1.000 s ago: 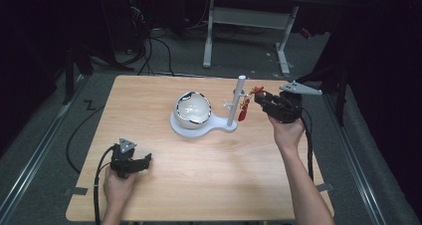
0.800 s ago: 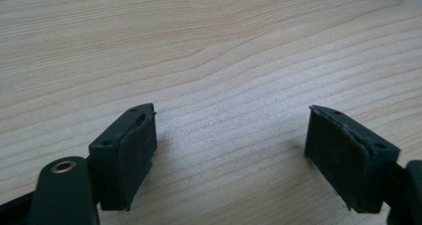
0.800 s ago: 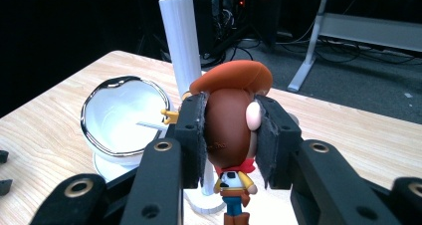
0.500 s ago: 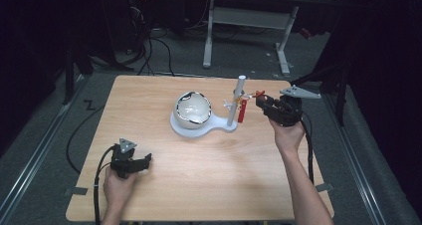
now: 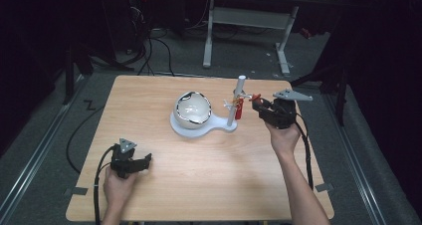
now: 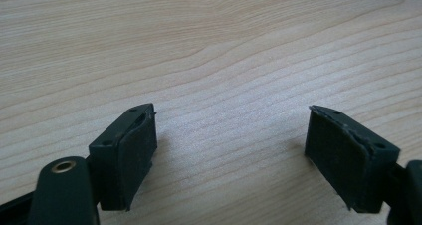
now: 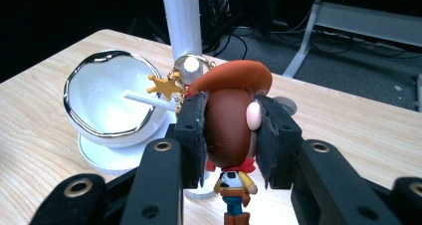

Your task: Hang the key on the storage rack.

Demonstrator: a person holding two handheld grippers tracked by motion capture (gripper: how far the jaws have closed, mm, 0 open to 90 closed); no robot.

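- High view: right gripper (image 5: 257, 101) sits near the worktop's (image 5: 199, 185) right edge, its jaws closed on a small cowboy figure (image 5: 239, 107) right beside the white post (image 5: 236, 101) of the stand (image 5: 201, 127). Left gripper (image 5: 142, 160) rests near the front left corner, well apart from the work.
- High view, containers: a white bowl (image 5: 192, 108) with a silvery rim sits tilted on the stand's base, mid-worktop. I see nothing lying in it.
- Left gripper view: jaws wide, nothing between the pads (image 6: 130, 153); bare wood under them, with a sliver of the stand's base at the top edge.
- Right gripper view: pads (image 7: 196, 135) clamp the figure's head (image 7: 230, 130) from both sides, body dangling below. A gold ring (image 7: 191, 65) and star charm (image 7: 164, 87) link it to the post, where a thin white peg (image 7: 147, 99) juts out.
- Step in hand, as I read it: getting the keyring on or off that peg. Keep the grip on the head firm, move along the peg's line, not across it, so the ring slides without tugging the stand. The idle left gripper could steady the base if it shifts.
- Bowl from this side: open mouth toward camera, interior looks empty.
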